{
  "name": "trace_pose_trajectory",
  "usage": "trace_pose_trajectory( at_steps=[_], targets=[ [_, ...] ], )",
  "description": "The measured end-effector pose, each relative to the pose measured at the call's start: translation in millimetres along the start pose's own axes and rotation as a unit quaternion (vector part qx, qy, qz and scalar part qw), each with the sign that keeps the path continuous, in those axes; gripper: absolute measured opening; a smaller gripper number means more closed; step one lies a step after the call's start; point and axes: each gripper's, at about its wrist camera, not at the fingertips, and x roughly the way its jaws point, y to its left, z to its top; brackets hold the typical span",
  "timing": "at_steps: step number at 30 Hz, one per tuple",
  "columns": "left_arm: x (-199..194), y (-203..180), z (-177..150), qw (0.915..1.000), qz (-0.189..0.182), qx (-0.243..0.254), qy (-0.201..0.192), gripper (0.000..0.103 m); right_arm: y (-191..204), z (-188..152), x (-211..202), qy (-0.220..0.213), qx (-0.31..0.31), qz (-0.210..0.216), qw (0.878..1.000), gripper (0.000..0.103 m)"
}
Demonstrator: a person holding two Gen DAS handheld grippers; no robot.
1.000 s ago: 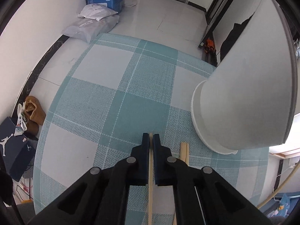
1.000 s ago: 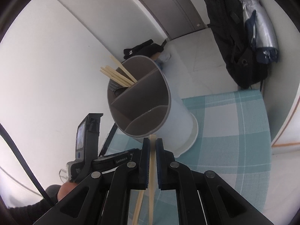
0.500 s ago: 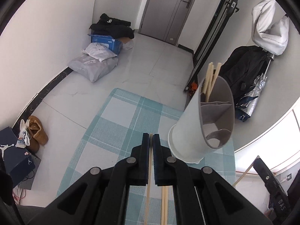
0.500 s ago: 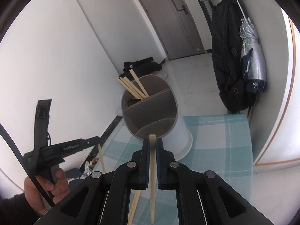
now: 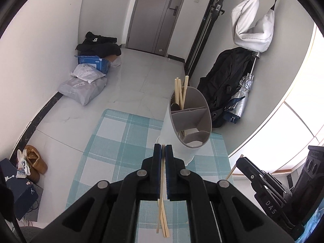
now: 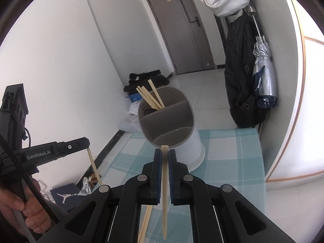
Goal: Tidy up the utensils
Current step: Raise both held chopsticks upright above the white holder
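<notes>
- Chopstick (image 5: 162,182) clamped between the left gripper (image 5: 162,151) fingers, its lower end hanging down over the table.
- Second chopstick (image 6: 164,184) pinched likewise in the right gripper (image 6: 164,155), blunt end poking just past the fingertips, tapered end hanging below.
- Both pairs of fingers pressed together on a stick, no gap beyond the stick's width.
- Stood on the checked teal cloth (image 5: 121,141) covering the table: a white utensil holder (image 6: 168,119) with grey dividers, just ahead of both grippers.
- Held already in the holder's far compartment: several chopsticks (image 6: 150,98), leaning and sticking out above the rim; the two nearer compartments looked mostly bare.
- Lay flat on the cloth below the grippers: more loose chopsticks (image 5: 165,225).
- Seen from the right wrist view: a hand (image 6: 22,208) gripping the left gripper's handle at the lower left.
- Behind: grey door (image 5: 158,16), black coat (image 6: 241,64) and folded umbrella (image 6: 263,75) against the wall.
</notes>
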Motion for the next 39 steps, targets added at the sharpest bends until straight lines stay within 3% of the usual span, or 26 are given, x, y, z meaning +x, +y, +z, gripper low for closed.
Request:
trace_pose_trajectory(
  at_steps=[12,24,33,39],
  targets=[
    [-21,-19,37,0.9983,-0.054,0.017,-0.012,0.0,1,20,-19,-0.02,0.009,0.004,1.0,0.005],
    [-28,-32,129,0.9918,-0.112,-0.01,-0.061,0.0,13,124,-47,-0.065,-0.041,0.004,0.997,0.005],
    [0,-19,183,0.9836,-0.14,-0.057,-0.099,0.0,25,199,-2,-0.085,-0.091,0.003,0.992,0.005],
    [33,-14,197,0.9855,-0.119,-0.059,-0.105,0.0,19,222,34,-0.1,-0.096,0.006,0.99,0.005]
  ],
)
